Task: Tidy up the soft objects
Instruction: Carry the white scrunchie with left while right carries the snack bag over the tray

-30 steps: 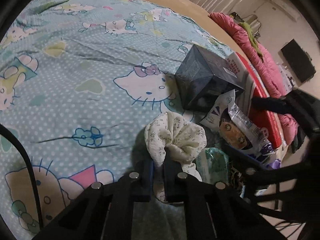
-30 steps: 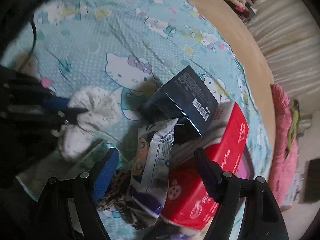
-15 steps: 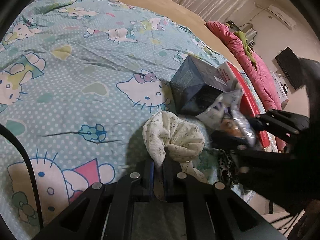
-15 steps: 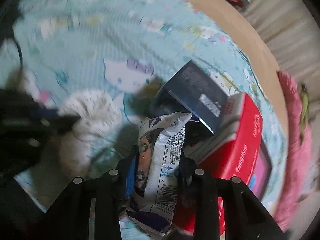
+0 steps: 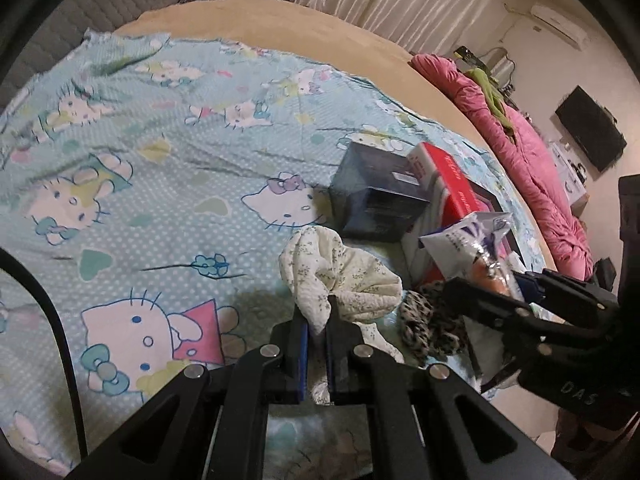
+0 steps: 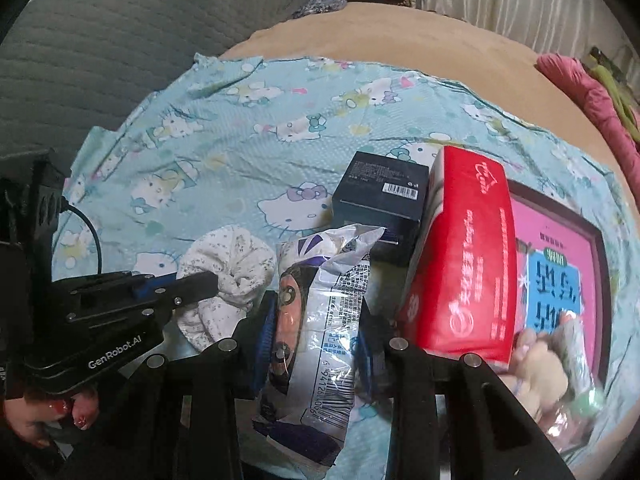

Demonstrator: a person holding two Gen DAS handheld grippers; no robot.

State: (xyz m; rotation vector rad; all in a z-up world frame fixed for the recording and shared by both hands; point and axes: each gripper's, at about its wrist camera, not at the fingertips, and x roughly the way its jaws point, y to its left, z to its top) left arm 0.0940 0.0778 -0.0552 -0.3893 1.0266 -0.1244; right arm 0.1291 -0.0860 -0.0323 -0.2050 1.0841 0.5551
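My left gripper [image 5: 317, 320] is shut on a bunched white floral cloth [image 5: 340, 276], which hangs just above the cartoon-cat bed sheet [image 5: 160, 184]. From the right wrist view the same cloth [image 6: 228, 264] shows at the left, pinched by that left gripper [image 6: 208, 280]. My right gripper [image 6: 316, 320] is shut on a white and purple snack packet [image 6: 320, 312], lifted off the pile. The packet [image 5: 476, 240] also shows at the right of the left wrist view, in the right gripper [image 5: 496, 284]. A leopard-print fabric piece [image 5: 428, 320] lies on the sheet beside the cloth.
A dark box [image 6: 380, 200] and a red tissue pack [image 6: 464, 264] lie on the sheet, with a pink framed board [image 6: 560, 248] under them. A clear bag of soft items [image 6: 560, 360] sits at the right. A pink quilt [image 5: 520, 160] lies along the bed's far edge.
My right gripper closed on the snack packet and lifted it while rolling upright. My left gripper rose with the floral cloth, which uncovered the leopard-print piece.
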